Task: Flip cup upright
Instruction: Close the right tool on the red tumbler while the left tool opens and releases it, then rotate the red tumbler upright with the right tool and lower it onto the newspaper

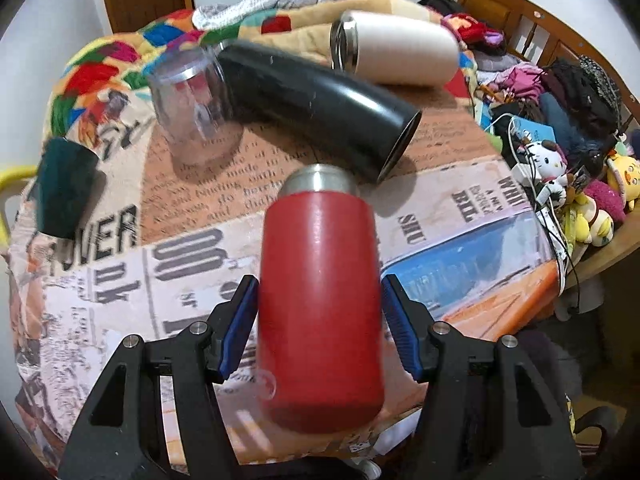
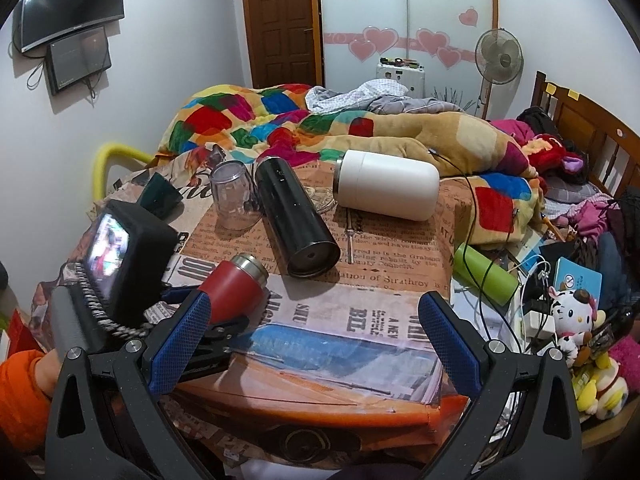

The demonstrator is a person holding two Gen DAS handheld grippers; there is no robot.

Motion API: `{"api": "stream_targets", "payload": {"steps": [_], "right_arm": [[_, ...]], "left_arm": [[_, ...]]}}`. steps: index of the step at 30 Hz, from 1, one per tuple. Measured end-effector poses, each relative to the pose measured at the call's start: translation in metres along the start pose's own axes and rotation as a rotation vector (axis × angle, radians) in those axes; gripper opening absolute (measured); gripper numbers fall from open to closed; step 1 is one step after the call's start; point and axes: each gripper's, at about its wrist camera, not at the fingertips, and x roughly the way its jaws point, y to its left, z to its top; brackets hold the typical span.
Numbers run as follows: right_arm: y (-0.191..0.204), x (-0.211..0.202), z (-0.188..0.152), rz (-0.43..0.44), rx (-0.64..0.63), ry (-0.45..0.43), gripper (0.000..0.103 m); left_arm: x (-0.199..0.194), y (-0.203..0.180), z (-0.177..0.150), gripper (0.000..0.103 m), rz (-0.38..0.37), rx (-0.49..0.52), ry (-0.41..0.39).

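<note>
While my left gripper [image 1: 320, 312] clamps the red cup [image 1: 320, 300], apparently lifted off the table [image 1: 460, 240] and tilted, steel mouth forward, uprighting remains. My right gripper [image 2: 314, 336] hangs spread, empty.

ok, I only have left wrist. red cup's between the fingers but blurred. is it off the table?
Observer: Looks so. From the right wrist, the red cup is tilted, steel mouth up and away, and it casts a shadow on the tablecloth beside it.
Operator: right gripper?
Observer: The right gripper is open and holds nothing. It sits over the tablecloth's near end.
Operator: anything on that side I'm missing?
Observer: A green bottle lies on its side at the right edge, with a black cable running across it.
</note>
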Motion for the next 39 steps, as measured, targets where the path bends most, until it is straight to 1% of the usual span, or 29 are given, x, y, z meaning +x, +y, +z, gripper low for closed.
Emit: {"api": "stream_targets", "payload": {"steps": [5,9,12,16,18,19,21,25,27,28,32,33,35,37,39], "right_arm": [[0.007,0.004,0.007,0.018,0.003,0.000,0.103],[0.017,0.013,0.013,0.046,-0.002,0.014,0.103],[0.030,0.030,0.014,0.051,-0.016,0.061,0.103],[0.045,0.054,0.011,0.062,-0.023,0.121,0.103],[0.050,0.066,0.008,0.085,-0.013,0.161,0.100],[0.054,0.076,0.006,0.105,-0.001,0.194,0.098],[0.057,0.092,0.003,0.139,0.038,0.248,0.097],[0.063,0.115,-0.002,0.144,0.085,0.311,0.097],[0.065,0.126,-0.004,0.145,0.105,0.344,0.096],[0.065,0.129,-0.003,0.145,0.112,0.354,0.093],[0.065,0.144,-0.005,0.162,0.160,0.402,0.091],[0.065,0.148,-0.005,0.168,0.171,0.412,0.088],[0.065,0.153,-0.005,0.170,0.184,0.431,0.078],[0.065,0.158,-0.005,0.180,0.191,0.443,0.070],[0.065,0.160,-0.004,0.204,0.202,0.446,0.067]], "left_arm": [[-0.042,0.012,-0.003,0.062,0.016,-0.020,-0.077],[-0.072,0.032,-0.009,0.063,0.061,-0.066,-0.141],[-0.092,0.051,-0.018,0.063,0.122,-0.100,-0.189],[-0.110,0.072,-0.032,0.063,0.193,-0.154,-0.232],[-0.117,0.082,-0.040,0.063,0.227,-0.176,-0.253],[-0.119,0.085,-0.043,0.063,0.236,-0.190,-0.260],[-0.122,0.093,-0.049,0.063,0.243,-0.224,-0.274],[-0.123,0.103,-0.059,0.063,0.252,-0.279,-0.286],[-0.121,0.104,-0.061,0.063,0.256,-0.290,-0.287],[-0.121,0.103,-0.063,0.063,0.254,-0.289,-0.288],[-0.115,0.097,-0.067,0.063,0.260,-0.265,-0.279],[-0.114,0.095,-0.068,0.063,0.259,-0.261,-0.275],[-0.110,0.092,-0.068,0.063,0.252,-0.256,-0.267],[-0.107,0.090,-0.070,0.063,0.247,-0.256,-0.261],[-0.106,0.090,-0.070,0.063,0.241,-0.260,-0.256]]}}
